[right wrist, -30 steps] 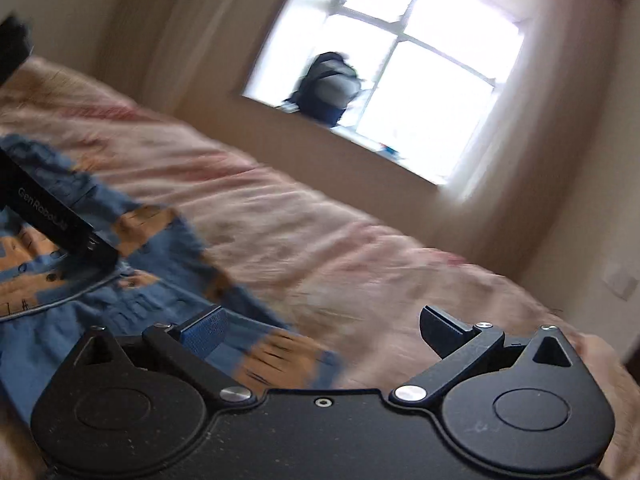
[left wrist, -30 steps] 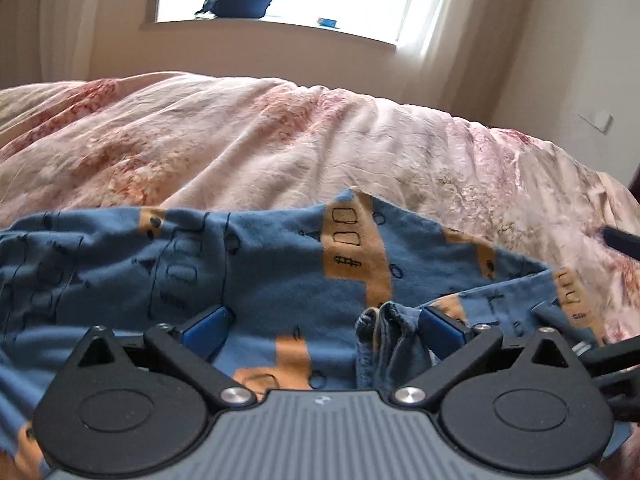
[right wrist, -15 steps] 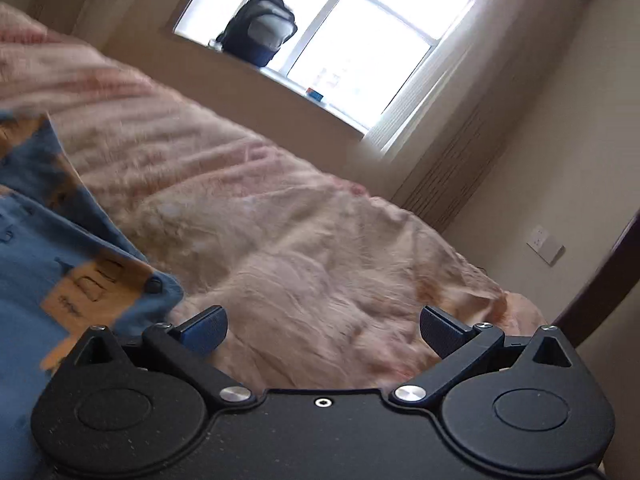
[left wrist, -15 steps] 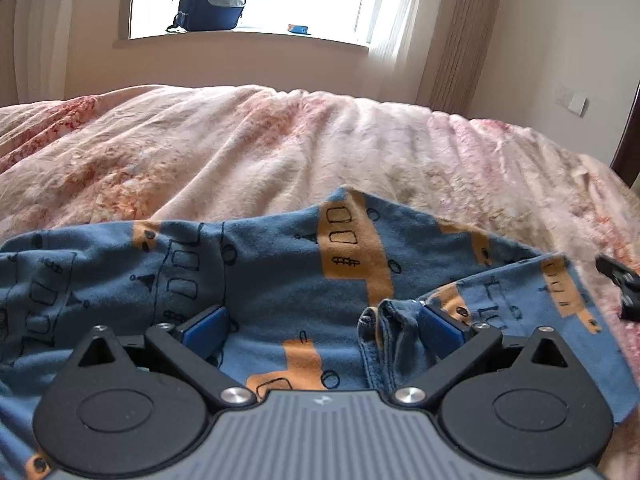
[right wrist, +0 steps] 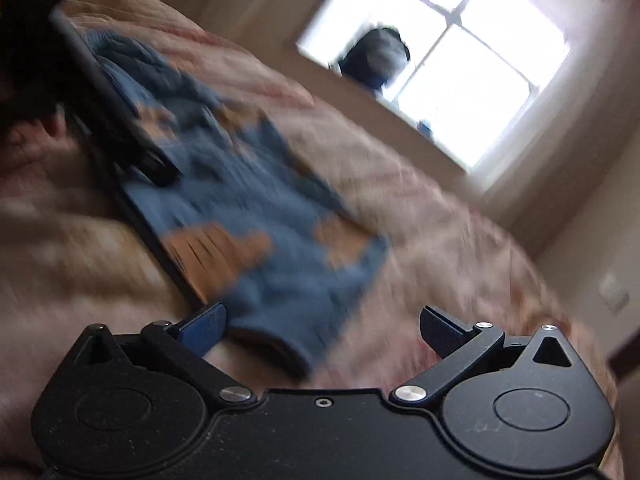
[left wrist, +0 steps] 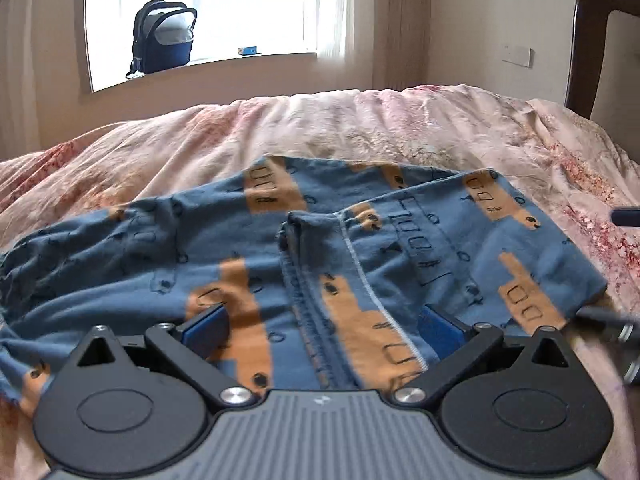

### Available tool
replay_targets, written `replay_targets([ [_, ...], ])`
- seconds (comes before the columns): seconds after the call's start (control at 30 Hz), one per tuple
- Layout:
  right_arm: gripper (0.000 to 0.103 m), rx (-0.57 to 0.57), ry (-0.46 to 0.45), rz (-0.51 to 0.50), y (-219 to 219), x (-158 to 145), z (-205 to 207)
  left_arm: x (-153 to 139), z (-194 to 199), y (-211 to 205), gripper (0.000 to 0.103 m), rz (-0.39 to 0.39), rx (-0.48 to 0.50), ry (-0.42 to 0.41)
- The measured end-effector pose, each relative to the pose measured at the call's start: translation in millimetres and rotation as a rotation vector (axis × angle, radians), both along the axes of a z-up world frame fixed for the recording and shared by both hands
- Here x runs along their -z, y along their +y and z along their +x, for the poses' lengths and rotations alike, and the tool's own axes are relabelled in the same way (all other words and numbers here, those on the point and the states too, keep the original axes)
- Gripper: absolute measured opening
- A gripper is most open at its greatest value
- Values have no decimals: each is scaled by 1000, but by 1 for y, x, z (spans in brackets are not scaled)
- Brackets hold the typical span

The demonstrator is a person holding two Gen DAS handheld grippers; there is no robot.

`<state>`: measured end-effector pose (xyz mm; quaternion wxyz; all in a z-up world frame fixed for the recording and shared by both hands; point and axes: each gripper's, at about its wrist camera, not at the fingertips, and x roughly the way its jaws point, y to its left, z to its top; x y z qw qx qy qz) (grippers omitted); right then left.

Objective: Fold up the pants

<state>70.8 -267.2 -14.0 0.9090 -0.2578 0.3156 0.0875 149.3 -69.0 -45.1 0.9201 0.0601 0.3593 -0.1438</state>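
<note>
In the left wrist view, a backpack [left wrist: 165,36] sits upper left on the sill; blue pants [left wrist: 304,256] lie mid-frame on the pink bedspread [left wrist: 400,128]; left gripper [left wrist: 322,322] spread wide over them, right gripper [right wrist: 322,330] equally wide, holding nothing

A bedroom in a home. A bed [left wrist: 400,132] under a rumpled pink floral cover fills the middle of the left view, with a dark wooden bed-end [left wrist: 592,40] at the upper right. At the upper left a backpack [left wrist: 164,36] sits on the windowsill, curtains [left wrist: 400,20] hang beside the window [left wrist: 240,4], and a wall switch [left wrist: 518,55] is at the right.
</note>
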Motion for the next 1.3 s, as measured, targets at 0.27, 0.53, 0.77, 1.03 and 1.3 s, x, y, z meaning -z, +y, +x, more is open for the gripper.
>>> replay_targets([
  [0.27,102,139,35,347,-28,-50,-19,-20,2,43,103,-241,-31,57],
  [0.53,102,156,-55,34,30,4,20,-6,6,28,103,-162,-64,60],
  [0.77,102,477,-112,50,-27,-11,14,-8,-6,35,102,-126,-48,66],
  [1.03,102,243,-201,125,-6,-31,48,-29,34,23,103,-138,-87,13],
  [1.3,102,269,-142,121,-10,12,126,0,60,38,103,-115,-165,34],
])
